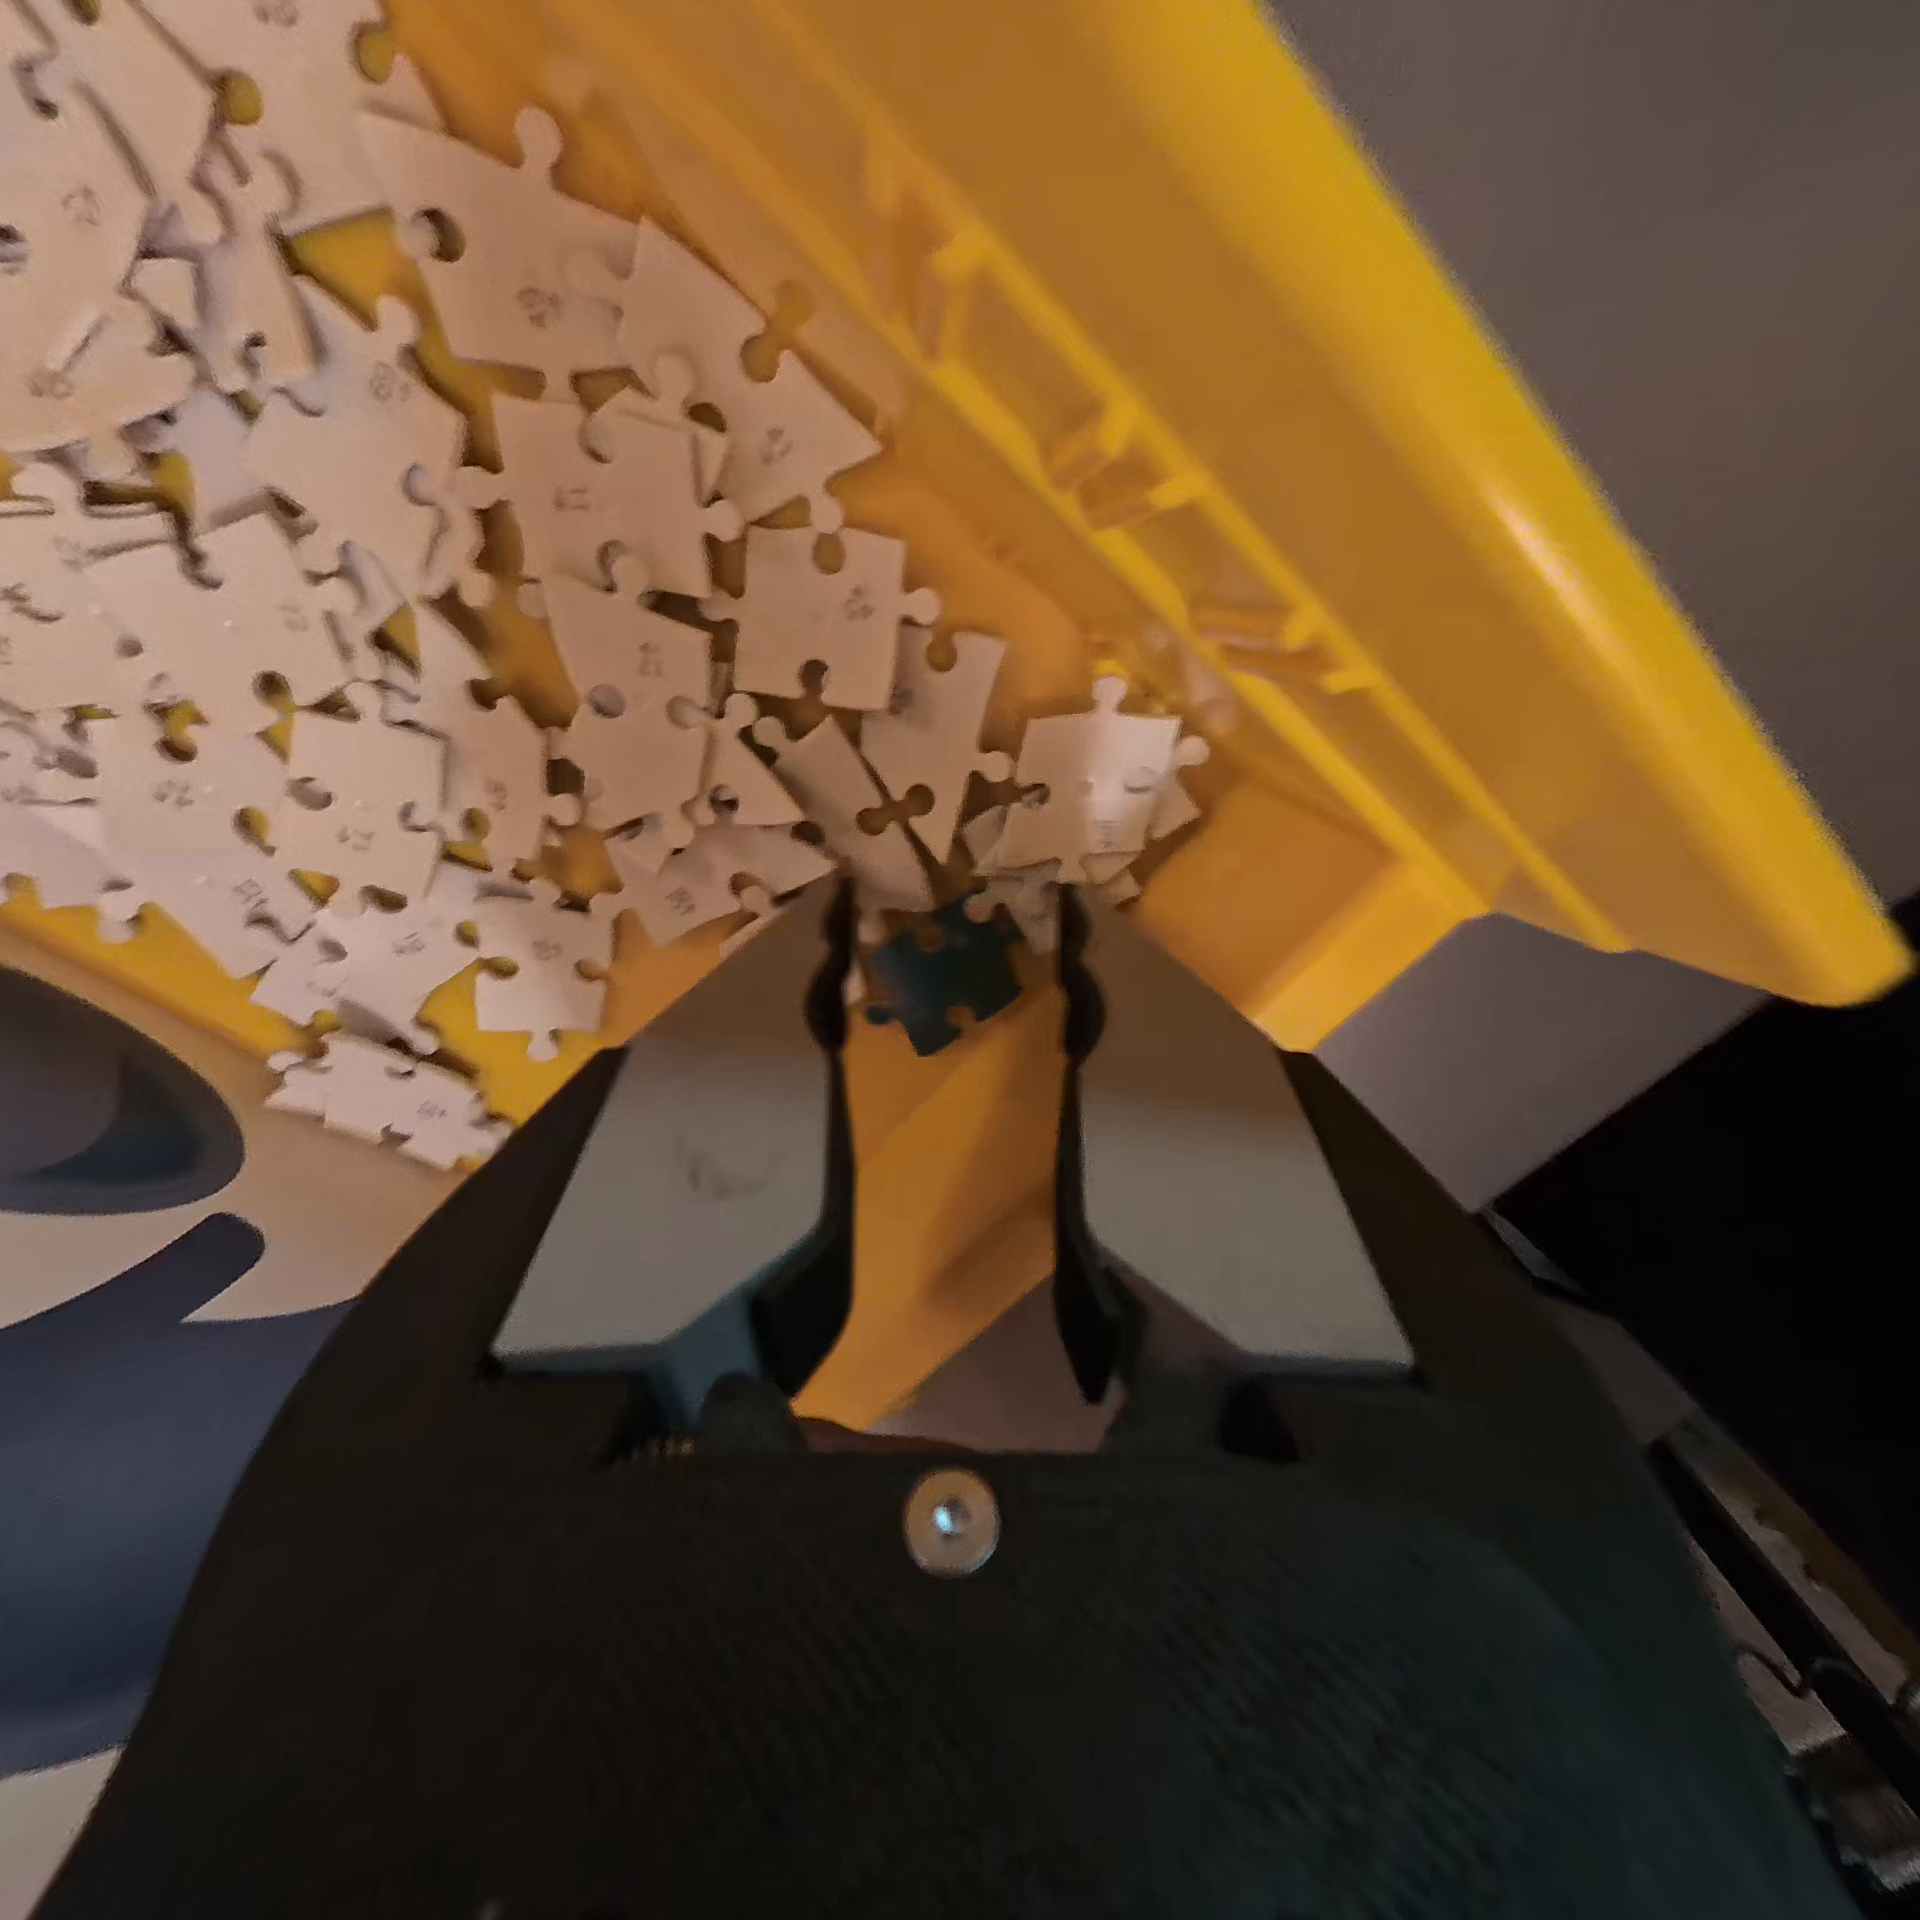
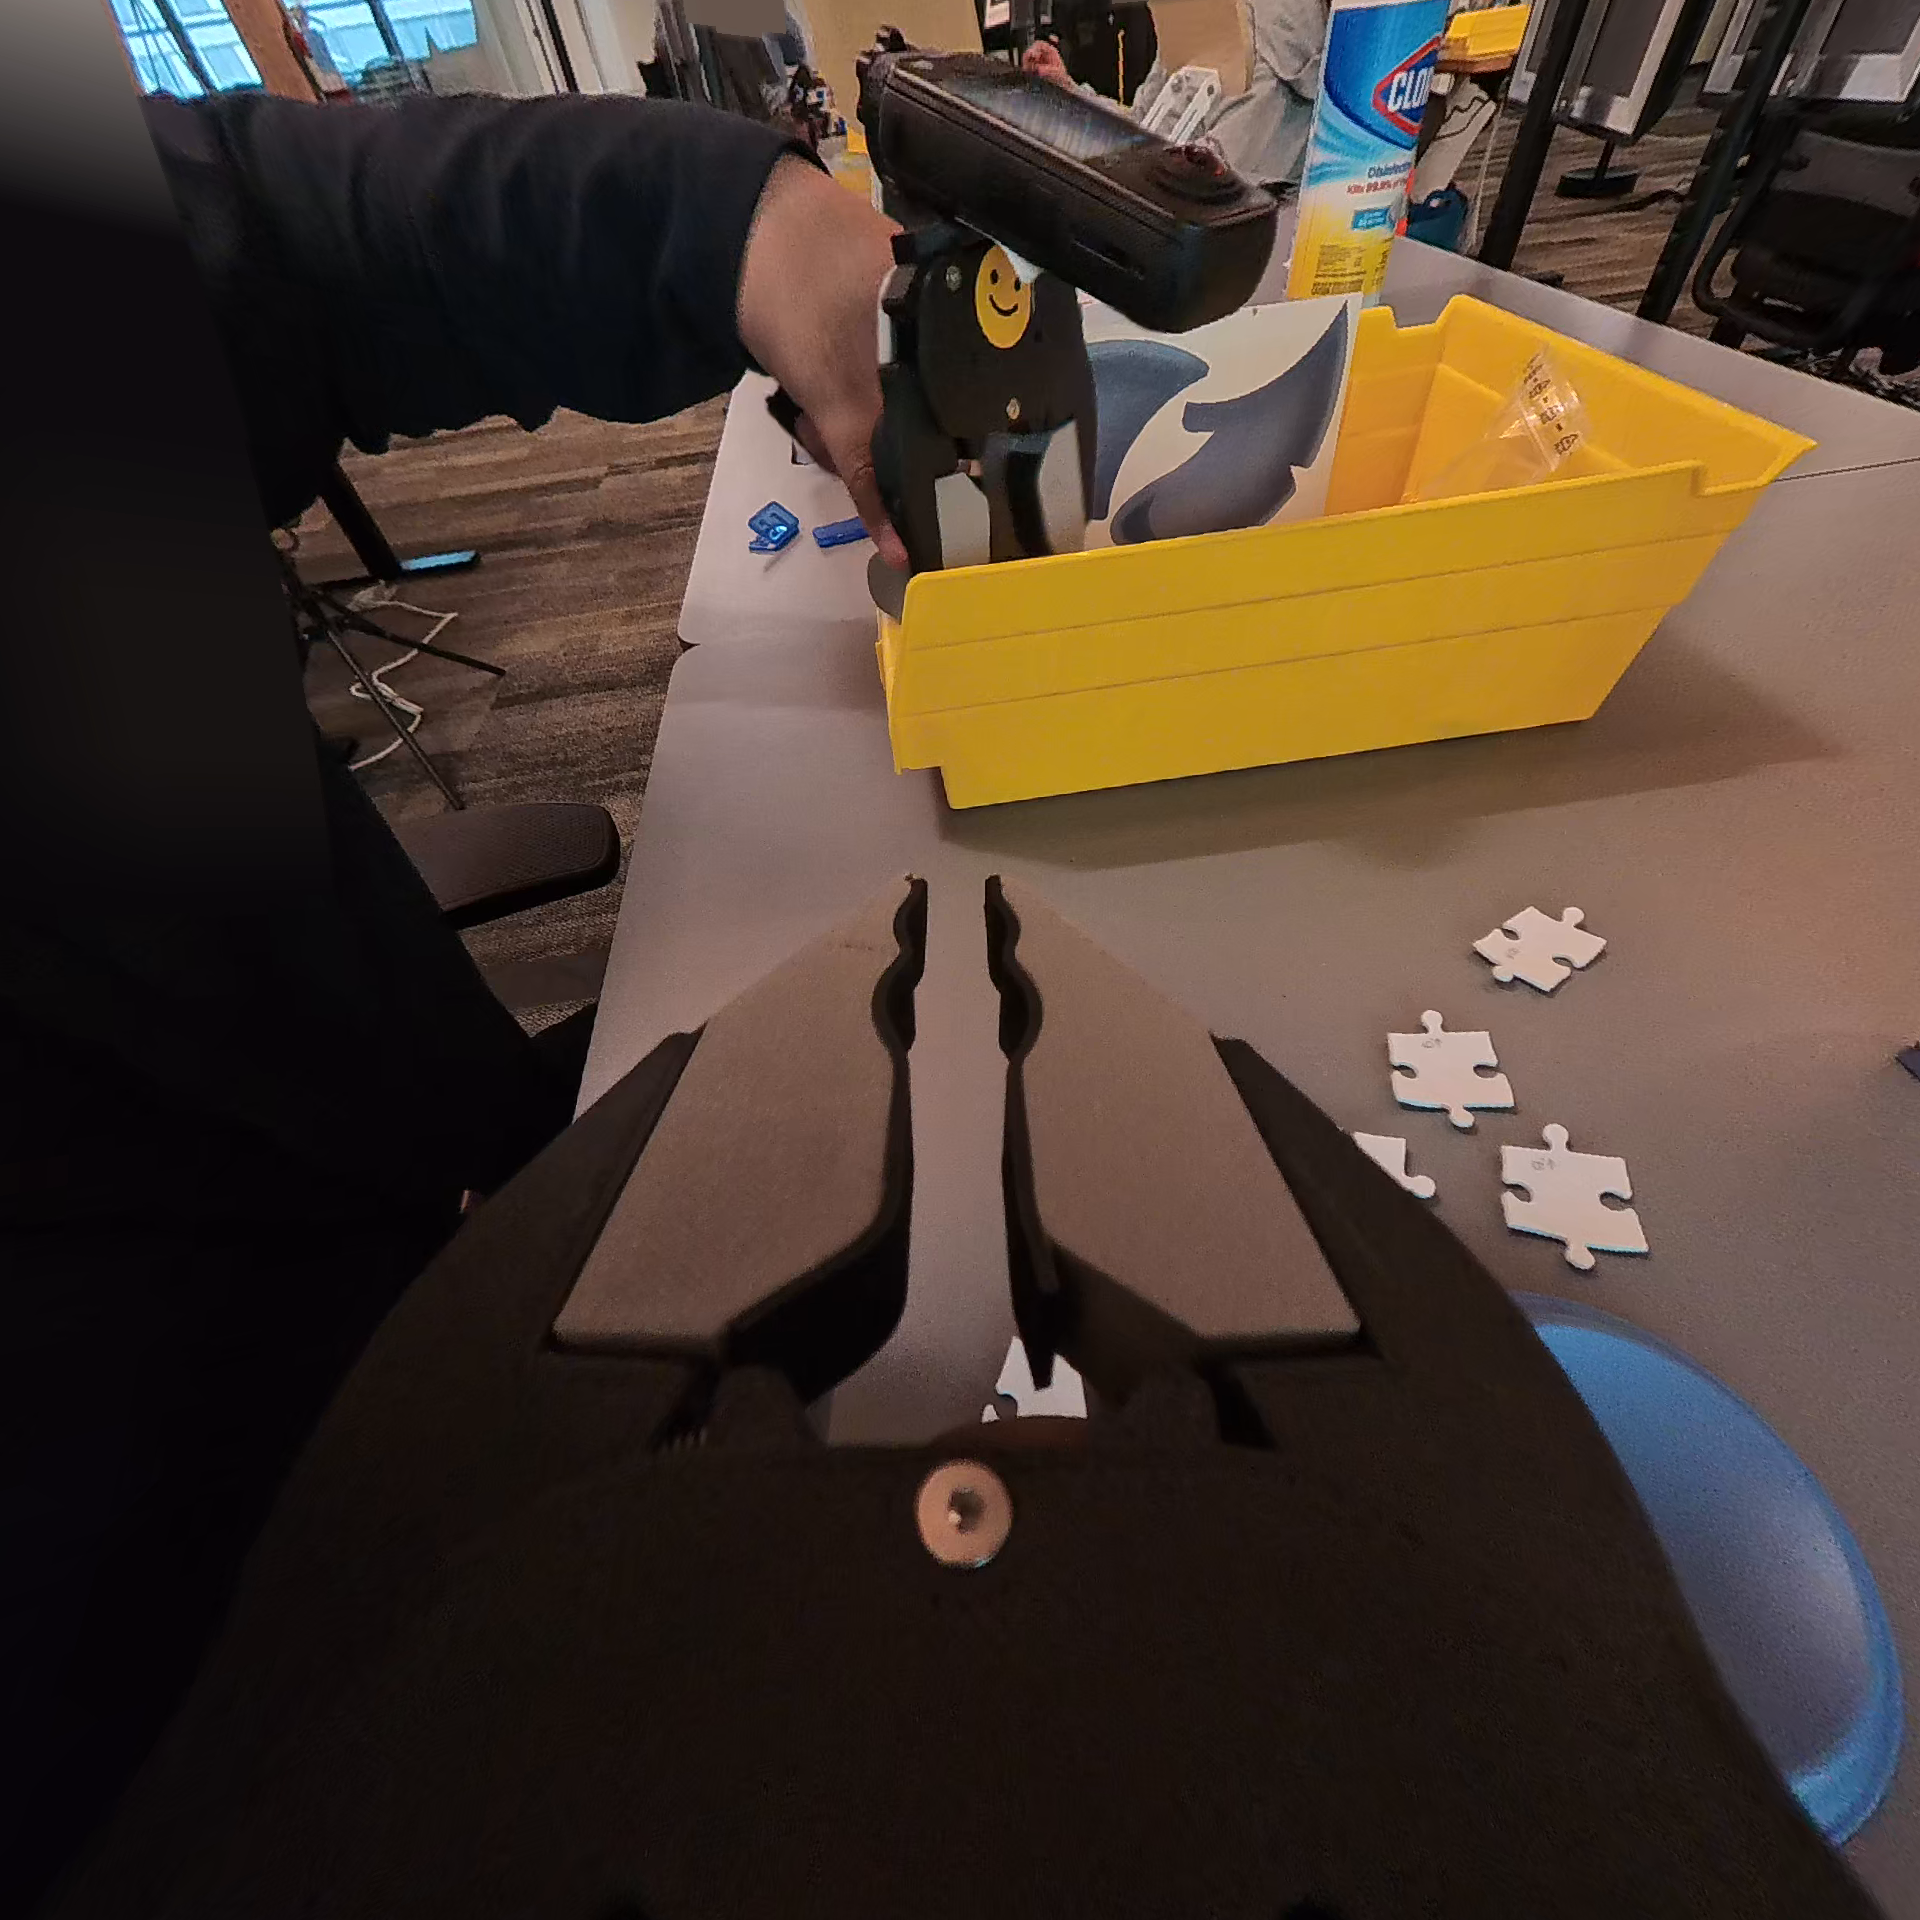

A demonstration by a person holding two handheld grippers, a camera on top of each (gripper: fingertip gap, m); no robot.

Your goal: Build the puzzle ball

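Observation:
In the left wrist view a yellow bin [image 1: 1351,468] holds a heap of white puzzle pieces [image 1: 416,623], blank side up. My left gripper [image 1: 951,904] is down in the bin's near corner, shut on one dark blue puzzle piece [image 1: 940,971] held between its pads. The right wrist view shows that gripper [image 2: 987,499] in a hand, reaching into the bin [image 2: 1299,644], its tips hidden by the wall. My right gripper [image 2: 953,888] hovers over the grey table [image 2: 1195,883], nearly shut with a thin slit, holding nothing. A blue rounded dome [image 2: 1745,1558] lies at lower right.
Several loose white pieces [image 2: 1449,1070] lie on the table to the right of my right gripper, one [image 2: 1039,1392] beneath it. A white card with blue-grey shapes [image 2: 1226,416] and a clear bag [image 2: 1507,436] stand in the bin. A wipes canister [image 2: 1361,156] is behind it. The grippers' ends are close to 20 cm from one another.

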